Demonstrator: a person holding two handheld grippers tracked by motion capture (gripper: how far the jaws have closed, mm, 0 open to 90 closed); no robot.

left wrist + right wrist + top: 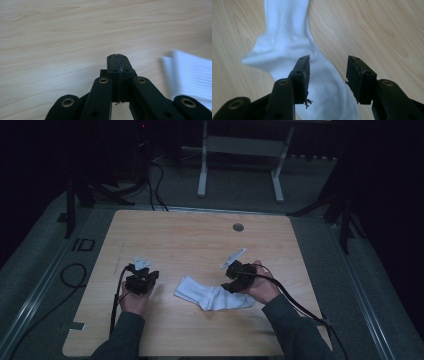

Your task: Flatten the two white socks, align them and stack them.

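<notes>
A white sock (pixel 212 296) lies flat on the wooden table (pixel 200 235), near the front and a little right of the middle. In the left gripper view my left gripper (pixel 117 58) is shut, jaws pressed together with nothing between them, and the sock's edge (pixel 190 75) shows off to its right. In the high view this left gripper (pixel 142 282) is held left of the sock, apart from it. My right gripper (pixel 235 282) is at the sock's right end. In the right gripper view the right gripper (pixel 328 62) stands open over the sock (pixel 284 30), which lies beneath and between the jaws.
A round grommet (pixel 238 227) is set in the table near its far edge. Beyond the table stands a grey desk frame (pixel 240 150) on the floor. Cables (pixel 75 275) lie on the floor at the left. Dark stands flank the table on both sides.
</notes>
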